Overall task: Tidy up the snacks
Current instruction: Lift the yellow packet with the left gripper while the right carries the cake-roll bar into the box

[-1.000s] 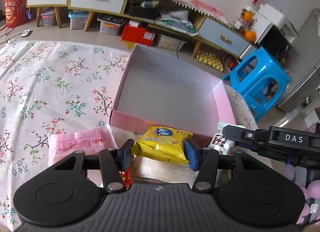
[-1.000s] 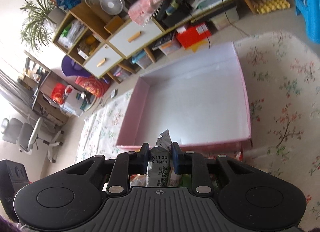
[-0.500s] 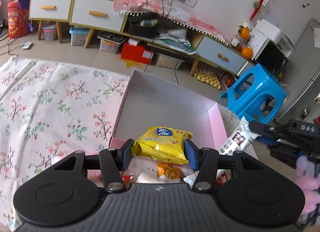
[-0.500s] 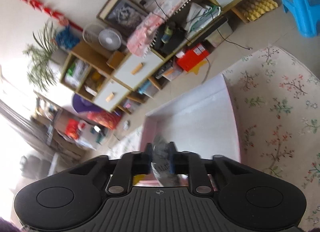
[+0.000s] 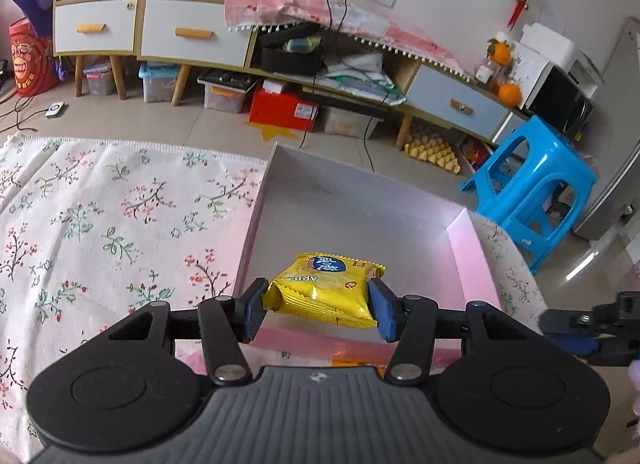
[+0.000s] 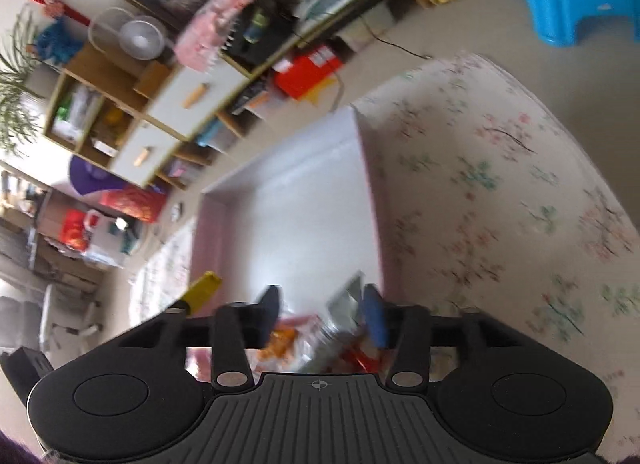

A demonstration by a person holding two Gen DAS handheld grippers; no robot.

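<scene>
The flowered cloth (image 5: 100, 223) covers the table on the left, and the pink box (image 5: 468, 260) sits on it, past the middle. The left gripper (image 5: 316, 306) squeezes a yellow snack bag (image 5: 326, 294) between its blue pads (image 5: 380, 316) and holds it up over the near edge of the box. The bag shows the letters "ARD" upside down and a round blue badge; the small print is too tiny to read. A second ago this bag was low, in front of the box near the other snacks. Now it is up in the air.

Only the right wrist view shows the right gripper (image 6: 322, 314) from behind. It is blurry there. Its jaws stand apart, with a silvery packet (image 6: 340, 304) leaning by the right pad. A moment ago they pinched that packet tight. Orange and red snacks (image 6: 284, 338) lie under it, and the yellow bag peeks in at the left.
</scene>
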